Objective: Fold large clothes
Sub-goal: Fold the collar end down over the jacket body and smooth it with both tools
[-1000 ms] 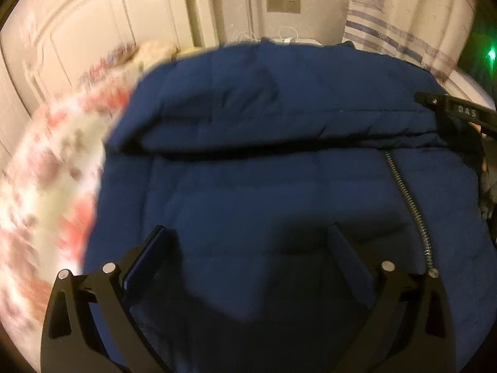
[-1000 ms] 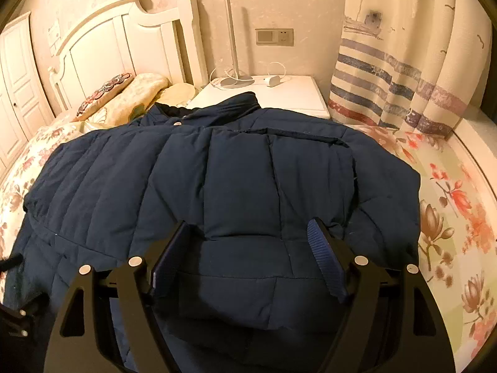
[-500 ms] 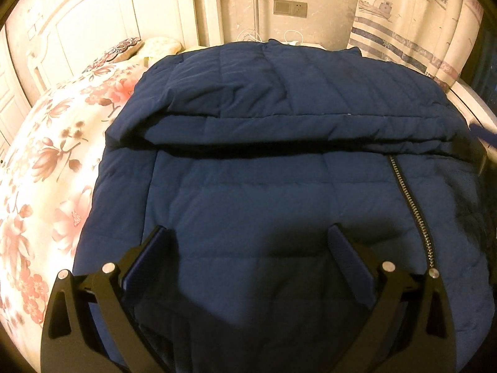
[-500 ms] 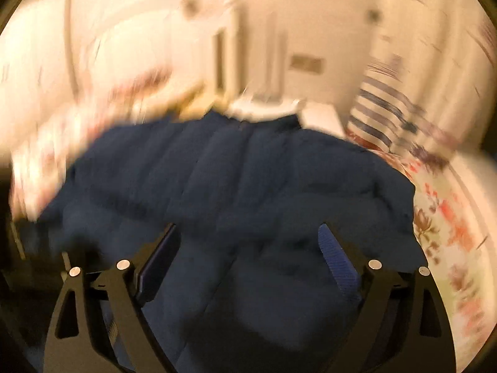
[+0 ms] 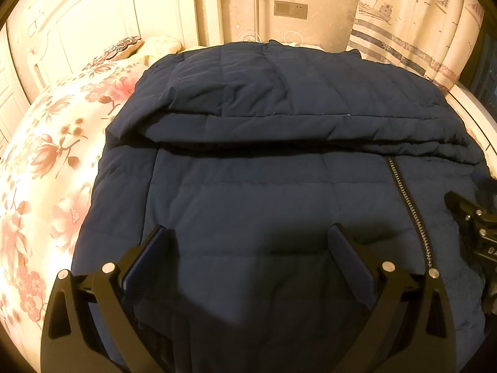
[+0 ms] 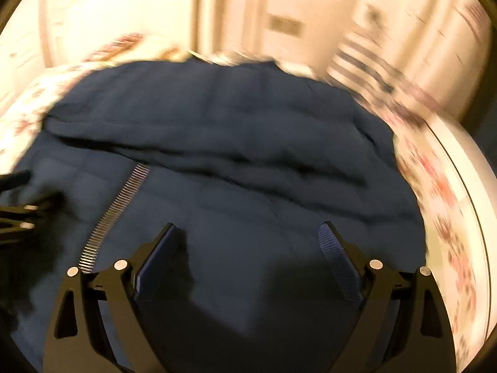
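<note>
On the bed (image 5: 46,161), over its floral cover, lies a dark blue quilted jacket (image 5: 264,192), spread wide and filling most of both views. Its far part is folded forward over the near part, making a thick rolled edge that runs across from side to side. A metal zipper (image 5: 410,208) shows on the near layer, running from that fold toward the camera, right of centre in the left wrist view and left of centre in the blurred right wrist view (image 6: 118,208).

Just above the near part of the jacket hangs the left claw (image 5: 248,258), its jaws wide apart with nothing between them but the fabric underneath. The right claw (image 6: 248,255) is likewise spread wide over the jacket; its jaws have just been opening and no cloth is pinched between the blue pads (image 6: 335,258). Each claw shows at the edge of the other's view.

Behind the bed stand a white headboard (image 5: 118,15), a wall socket (image 5: 290,8) and a striped curtain (image 5: 413,31)
</note>
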